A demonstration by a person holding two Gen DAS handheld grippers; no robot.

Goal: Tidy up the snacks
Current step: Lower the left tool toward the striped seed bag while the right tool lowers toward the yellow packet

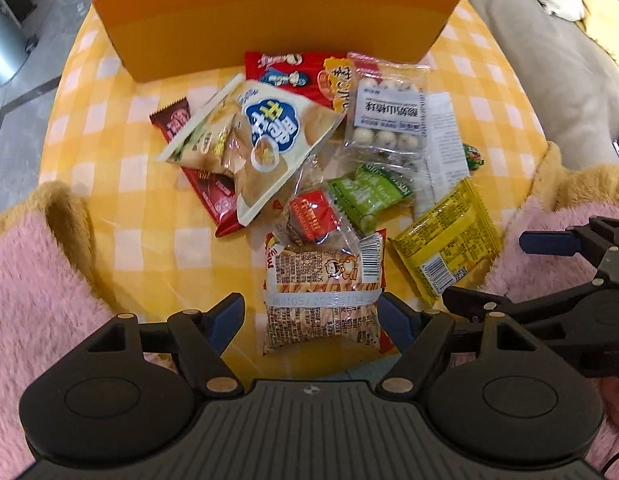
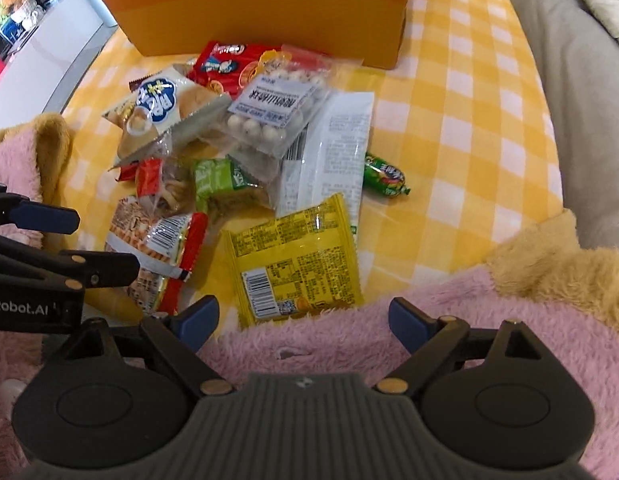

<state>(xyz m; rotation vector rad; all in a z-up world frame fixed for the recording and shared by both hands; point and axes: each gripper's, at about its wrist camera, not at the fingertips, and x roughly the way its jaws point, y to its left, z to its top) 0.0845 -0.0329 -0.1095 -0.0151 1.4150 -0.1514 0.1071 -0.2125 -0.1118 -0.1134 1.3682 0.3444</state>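
Orange box (image 1: 269,20) at table (image 1: 109,128) back, stiff, empty-looking. Snack pile (image 1: 309,160) in front: light, crinkly, slippery packets; best pinched at sealed edges. Left gripper (image 1: 311,316) fingers spread wide, straddling striped packet (image 1: 321,304). Right gripper (image 2: 303,316) fingers spread, empty, near yellow packet (image 2: 297,256).

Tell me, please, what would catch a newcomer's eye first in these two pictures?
First, the heap of snack packets in the middle of the yellow checked tablecloth, topped by a pale bag with a blue logo. Behind the heap stands a big orange box. Nearest the cameras, the left gripper hangs open over a packet of biscuit sticks, and the right gripper is open beside a yellow packet.
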